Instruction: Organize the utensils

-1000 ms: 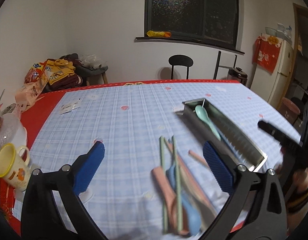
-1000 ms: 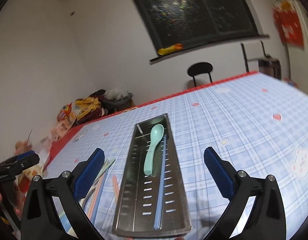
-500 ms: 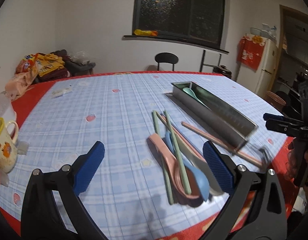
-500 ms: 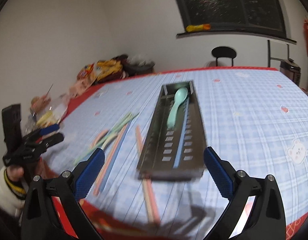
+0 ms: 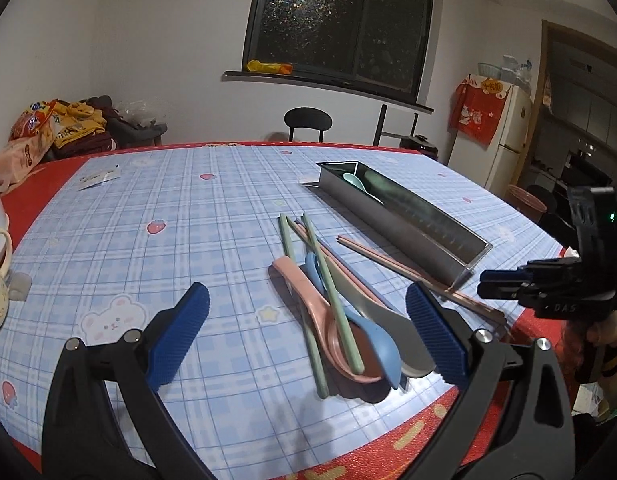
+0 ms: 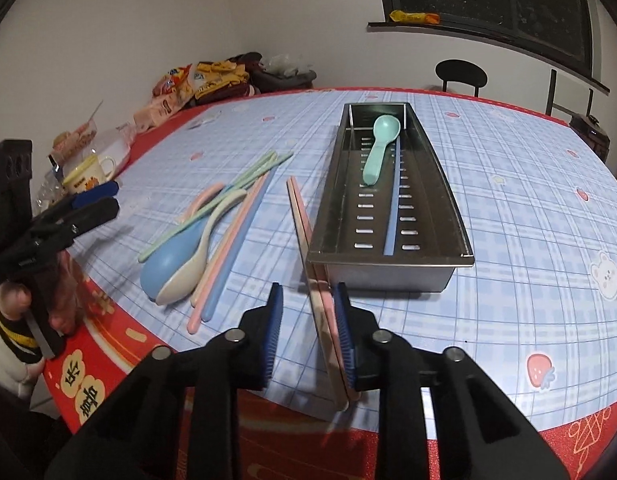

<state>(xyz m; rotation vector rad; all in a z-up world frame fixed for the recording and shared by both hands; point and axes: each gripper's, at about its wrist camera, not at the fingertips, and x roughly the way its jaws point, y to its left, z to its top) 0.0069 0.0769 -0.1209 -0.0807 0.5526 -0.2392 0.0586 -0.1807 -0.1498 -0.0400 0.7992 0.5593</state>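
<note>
Your right gripper (image 6: 308,320) has narrowed around the pink chopsticks (image 6: 304,232), not yet pinching; your left gripper (image 5: 308,336) stays spread wide.

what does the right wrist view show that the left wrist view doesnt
Only the right wrist view shows the tray floor: the teal spoon's full length beside a blue chopstick, and the right gripper closing around the pink chopsticks. Only the left wrist view shows the fridge and the open left gripper. Both show the metal tray and the loose utensil pile.
</note>
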